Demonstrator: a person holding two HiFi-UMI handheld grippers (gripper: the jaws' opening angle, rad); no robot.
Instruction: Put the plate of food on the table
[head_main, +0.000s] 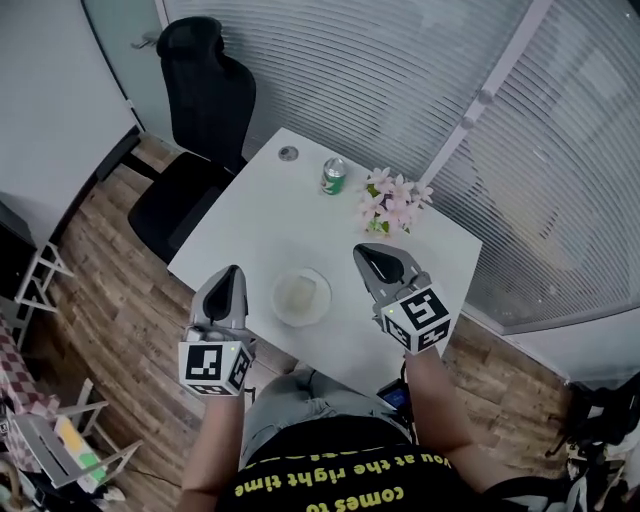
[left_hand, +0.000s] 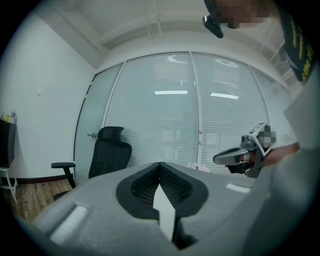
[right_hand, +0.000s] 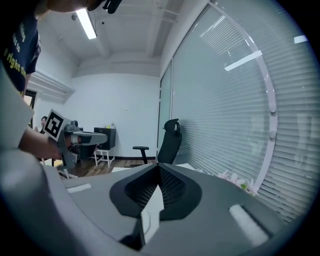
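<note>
Plate of food (head_main: 301, 297), seemingly pale, on table (head_main: 240, 225)

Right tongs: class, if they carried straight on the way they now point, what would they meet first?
Probably the black office chair, dead ahead beyond the white table; the pink flowers lie off to the right. Depth is unclear: they might touch the tabletop first.

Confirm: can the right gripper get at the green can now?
Probably yes. Only bare table lies between the right gripper and the green can; the flowers stand aside. Its shut jaws must open first.
</note>
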